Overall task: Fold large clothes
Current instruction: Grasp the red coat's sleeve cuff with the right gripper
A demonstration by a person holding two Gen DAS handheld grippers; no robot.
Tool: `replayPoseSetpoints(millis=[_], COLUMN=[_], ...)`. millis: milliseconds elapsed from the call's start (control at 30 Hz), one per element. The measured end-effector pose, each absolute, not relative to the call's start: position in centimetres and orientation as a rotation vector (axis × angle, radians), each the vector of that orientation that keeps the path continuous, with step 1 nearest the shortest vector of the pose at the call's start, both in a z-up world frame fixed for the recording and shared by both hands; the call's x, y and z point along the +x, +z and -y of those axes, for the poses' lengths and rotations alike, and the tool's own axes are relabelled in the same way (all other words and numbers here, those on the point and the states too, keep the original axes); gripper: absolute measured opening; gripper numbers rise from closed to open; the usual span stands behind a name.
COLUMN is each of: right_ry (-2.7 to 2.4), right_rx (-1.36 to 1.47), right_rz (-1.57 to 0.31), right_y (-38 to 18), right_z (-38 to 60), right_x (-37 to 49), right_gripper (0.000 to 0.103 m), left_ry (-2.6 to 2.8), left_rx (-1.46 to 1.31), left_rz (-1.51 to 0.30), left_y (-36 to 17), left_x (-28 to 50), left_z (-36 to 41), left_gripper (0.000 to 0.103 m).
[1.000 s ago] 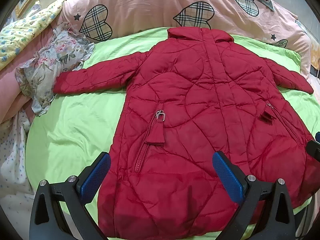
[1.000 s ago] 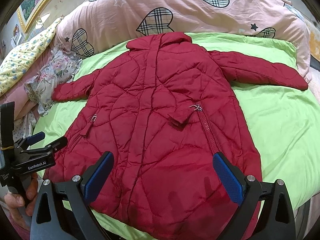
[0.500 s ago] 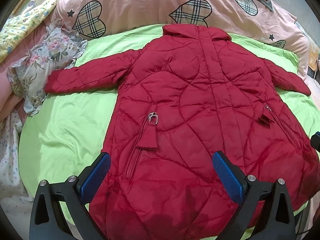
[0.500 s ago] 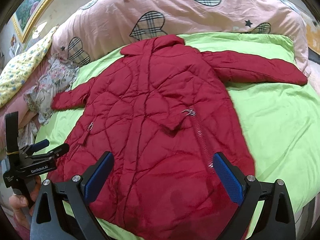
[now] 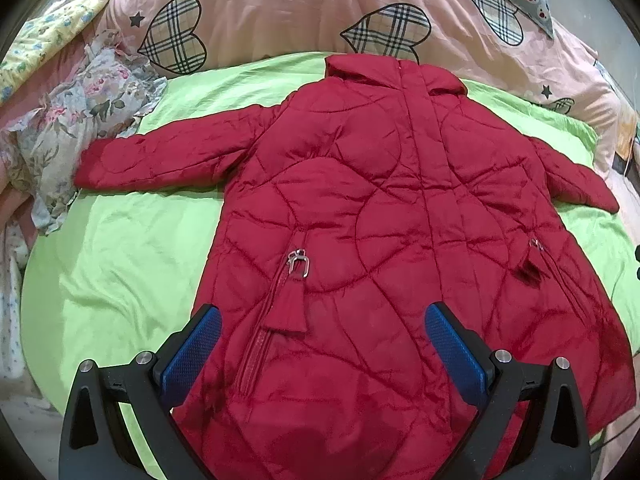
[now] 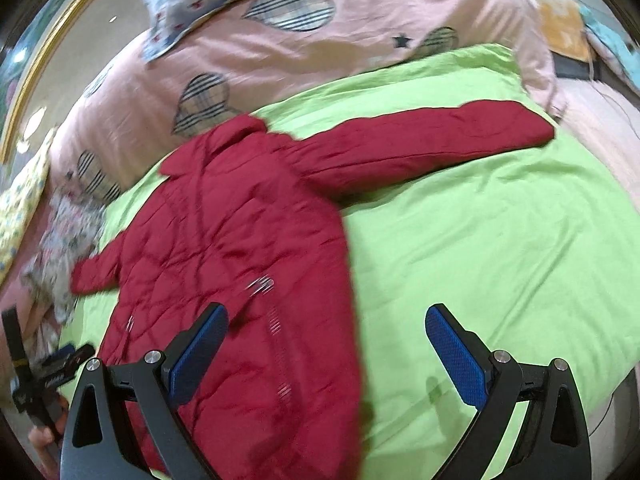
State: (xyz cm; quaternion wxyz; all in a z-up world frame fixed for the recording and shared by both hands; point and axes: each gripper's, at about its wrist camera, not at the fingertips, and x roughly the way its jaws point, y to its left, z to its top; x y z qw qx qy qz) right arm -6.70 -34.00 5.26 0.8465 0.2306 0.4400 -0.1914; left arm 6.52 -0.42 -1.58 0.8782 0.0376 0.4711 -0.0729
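Note:
A red quilted coat [image 5: 392, 216] lies flat and face up on a green sheet [image 5: 120, 264], collar toward the pillows, both sleeves spread out. My left gripper [image 5: 320, 352] hovers open above the coat's lower left part, near a pocket zip pull [image 5: 298, 264]. The right wrist view is blurred: the coat [image 6: 240, 264] fills the left half, and its right sleeve [image 6: 432, 140] stretches across the green sheet [image 6: 500, 248]. My right gripper [image 6: 324, 352] is open over the coat's right hem edge, holding nothing. The left gripper's tool [image 6: 52, 372] shows at the far left.
A pink duvet with plaid hearts [image 5: 320, 8] is bunched behind the collar. A floral garment [image 5: 80, 120] lies crumpled by the left sleeve cuff. A yellow flowered cloth [image 5: 48, 40] is at the far left. A hand [image 6: 40, 436] grips the left tool.
Both grippers stayed open. The right wrist view swung to the right, bringing the right sleeve and bare green sheet into view. The left gripper moved a little closer over the coat.

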Motion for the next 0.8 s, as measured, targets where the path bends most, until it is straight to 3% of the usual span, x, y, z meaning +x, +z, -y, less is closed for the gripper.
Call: replayPoseSetpoints(millis=[333, 467, 800], right_ry=[-0.533, -0.514, -0.416], right_rx=[0.669, 0.790, 0.907], right_rz=[-0.800, -0.755, -0.709], right_y=[2.7, 0.8, -3.7], right_z=[45.1, 48.5, 51.6], right_x=[-6.9, -5.9, -0.1], right_gripper=[0.098, 0.080, 0.080], left_ry=[-0.146, -0.150, -0.154], left_rx=[0.067, 0.066, 0.106], left_rz=[-0.995, -1.027, -1.057], left_y=[-2.7, -3.6, -5.2], left_x=[8.9, 10.1, 11.9], left_z=[1.0, 1.8, 3.7], left_gripper=[0.102, 0.102, 0.102])
